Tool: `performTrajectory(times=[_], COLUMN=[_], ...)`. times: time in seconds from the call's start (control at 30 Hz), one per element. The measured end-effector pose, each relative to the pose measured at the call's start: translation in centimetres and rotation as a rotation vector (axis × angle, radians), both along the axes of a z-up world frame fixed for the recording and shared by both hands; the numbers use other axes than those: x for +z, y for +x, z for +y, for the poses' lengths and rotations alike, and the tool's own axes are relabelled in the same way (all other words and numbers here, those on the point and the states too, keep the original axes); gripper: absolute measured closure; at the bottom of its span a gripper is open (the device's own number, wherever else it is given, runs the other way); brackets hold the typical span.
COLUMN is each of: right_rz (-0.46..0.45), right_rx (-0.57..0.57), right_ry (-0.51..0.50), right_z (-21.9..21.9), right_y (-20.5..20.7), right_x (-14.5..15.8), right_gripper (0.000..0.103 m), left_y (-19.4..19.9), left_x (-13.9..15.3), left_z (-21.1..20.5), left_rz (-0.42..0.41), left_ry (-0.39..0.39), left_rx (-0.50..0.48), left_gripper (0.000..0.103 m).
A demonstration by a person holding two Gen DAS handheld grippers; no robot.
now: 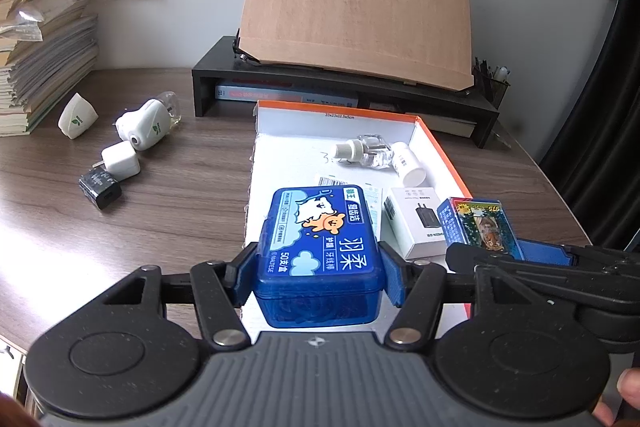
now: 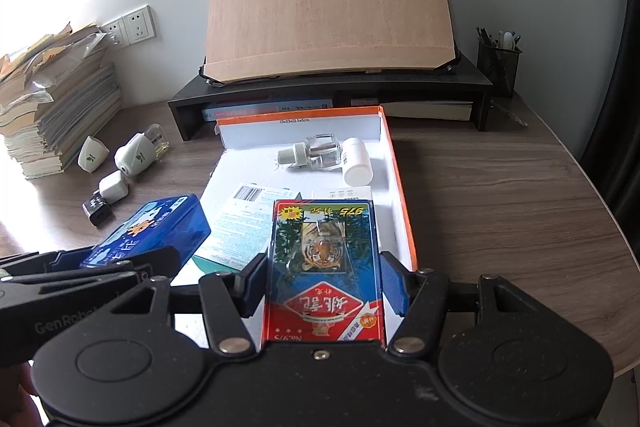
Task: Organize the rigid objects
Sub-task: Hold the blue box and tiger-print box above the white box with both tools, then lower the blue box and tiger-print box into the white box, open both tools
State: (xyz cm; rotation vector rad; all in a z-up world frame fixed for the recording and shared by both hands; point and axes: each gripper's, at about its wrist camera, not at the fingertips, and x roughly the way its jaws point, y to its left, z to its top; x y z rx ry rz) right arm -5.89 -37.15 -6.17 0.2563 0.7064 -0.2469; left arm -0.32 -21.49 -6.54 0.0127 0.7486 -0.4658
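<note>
My left gripper [image 1: 318, 277] is shut on a blue plastic floss-pick box [image 1: 318, 247] and holds it over the near left part of an open orange-edged white cardboard box [image 1: 440, 151]. My right gripper [image 2: 324, 287] is shut on a pack of playing cards with a tiger picture [image 2: 325, 267], held over the near right part of the same cardboard box [image 2: 396, 171]. Inside lie a clear glass bottle [image 2: 318, 153], a white pill bottle [image 2: 357, 163], a white charger carton [image 1: 416, 223] and a teal paper packet [image 2: 244, 223]. The blue box also shows in the right wrist view [image 2: 152, 231].
On the desk to the left lie two white plug-in devices [image 1: 148, 125] [image 1: 77, 115], a white charger [image 1: 120, 161] and a black charger [image 1: 100, 189]. A stack of books [image 1: 40, 67] stands far left. A black monitor riser [image 1: 344, 83] with a wooden board and a pen holder [image 2: 499, 65] stand behind.
</note>
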Motion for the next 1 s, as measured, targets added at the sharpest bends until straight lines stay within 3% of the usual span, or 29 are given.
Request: performTrajectory(times=[1.0], right_rz=[0.015], right_rx=[-0.029], right_ry=[-0.021], right_z=[-0.4], right_y=[-0.1], right_x=[-0.6], right_gripper=[0.03], left_y=[0.1], left_x=[-1.3], left_z=[-0.2], left_rz=[0.017], left_ry=[0.006], left_rx=[-0.018], left_gripper=[0.041])
